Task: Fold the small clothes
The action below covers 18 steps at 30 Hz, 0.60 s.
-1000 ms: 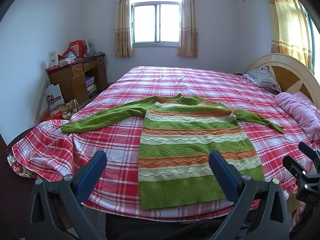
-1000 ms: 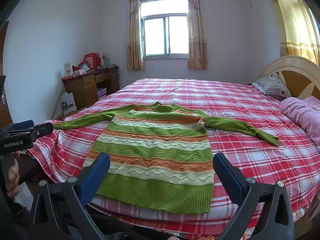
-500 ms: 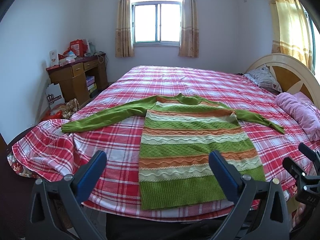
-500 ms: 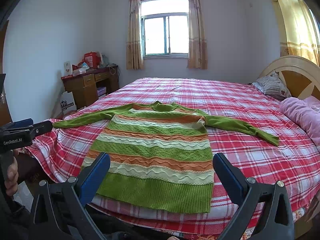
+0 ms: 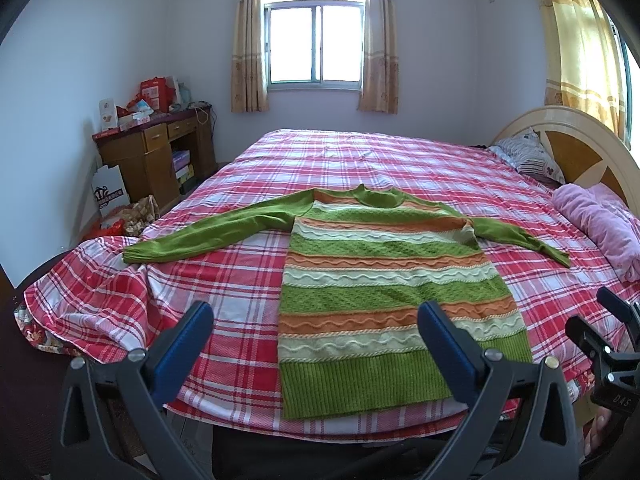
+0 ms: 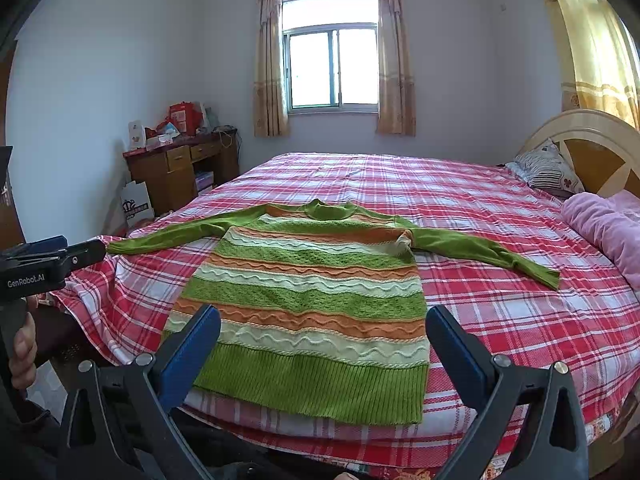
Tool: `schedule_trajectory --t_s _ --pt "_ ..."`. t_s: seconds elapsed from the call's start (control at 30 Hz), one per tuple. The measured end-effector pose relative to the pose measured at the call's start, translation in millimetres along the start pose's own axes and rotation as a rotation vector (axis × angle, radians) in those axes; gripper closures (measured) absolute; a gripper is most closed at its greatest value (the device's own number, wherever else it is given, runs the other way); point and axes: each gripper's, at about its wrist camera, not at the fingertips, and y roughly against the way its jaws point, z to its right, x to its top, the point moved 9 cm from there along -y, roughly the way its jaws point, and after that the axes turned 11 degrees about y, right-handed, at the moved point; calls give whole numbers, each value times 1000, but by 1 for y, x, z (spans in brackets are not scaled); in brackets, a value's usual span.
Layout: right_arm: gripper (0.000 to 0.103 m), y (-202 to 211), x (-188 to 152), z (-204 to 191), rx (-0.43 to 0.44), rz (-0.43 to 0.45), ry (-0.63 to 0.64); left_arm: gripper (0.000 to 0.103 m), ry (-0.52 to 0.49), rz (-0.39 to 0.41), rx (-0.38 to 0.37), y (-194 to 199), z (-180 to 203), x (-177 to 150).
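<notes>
Both blue-padded grippers, left gripper (image 5: 314,336) and right gripper (image 6: 322,336), hover spread apart, empty, before the green-and-orange striped knit sweater (image 6: 312,292); soft, floppy, best pinched at sleeve cuffs.

Red-plaid bed (image 5: 360,160) bearing a flat striped sweater (image 5: 384,280), pink blanket (image 5: 596,220), patterned pillow (image 5: 528,156).

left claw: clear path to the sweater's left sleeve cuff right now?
Probably yes. The left claw is open and holds nothing, and the cuff lies flat on the plaid bedspread with nothing on it or in between. It isn't touching it yet.
</notes>
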Motion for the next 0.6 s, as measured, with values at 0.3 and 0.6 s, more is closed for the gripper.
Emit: schedule_trajectory --t_s 0.3,0.6 --pt "1 -1 -1 -3 6 -3 3 0 0 -3 -1 -1 -1 -2" --pt "1 -2 -2 -3 7 -6 2 0 -1 -8 0 -1 -2 -4"
